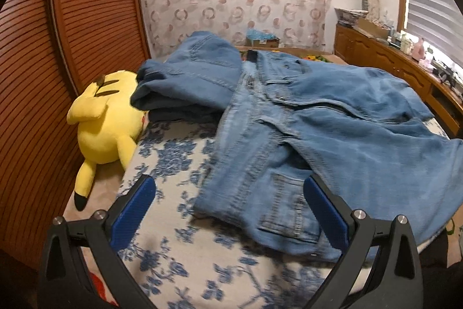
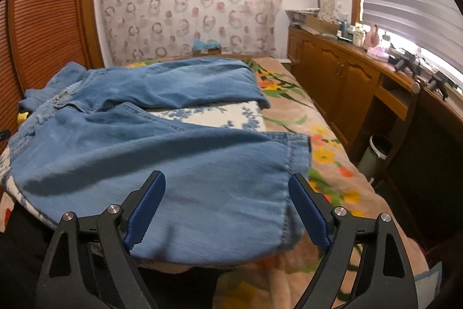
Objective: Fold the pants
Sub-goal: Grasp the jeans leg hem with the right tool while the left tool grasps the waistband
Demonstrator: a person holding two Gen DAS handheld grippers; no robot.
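Light blue denim pants (image 1: 332,120) lie spread on the bed, waistband toward the left, two legs running right. My left gripper (image 1: 228,193) is open above the waistband corner with its back pocket (image 1: 289,210), holding nothing. In the right wrist view the pants (image 2: 144,152) lie flat with the near leg's hem (image 2: 295,158) to the right. My right gripper (image 2: 227,187) is open just above the near leg's lower end, empty. The far leg (image 2: 188,86) lies apart from the near one.
A folded stack of denim garments (image 1: 188,80) sits at the back left beside a yellow plush toy (image 1: 104,126). A wooden louvred wardrobe (image 1: 58,48) stands left. Wooden cabinets (image 2: 347,86) and a grey bin (image 2: 376,155) stand right of the bed. A floral blanket (image 2: 327,158) covers the bed.
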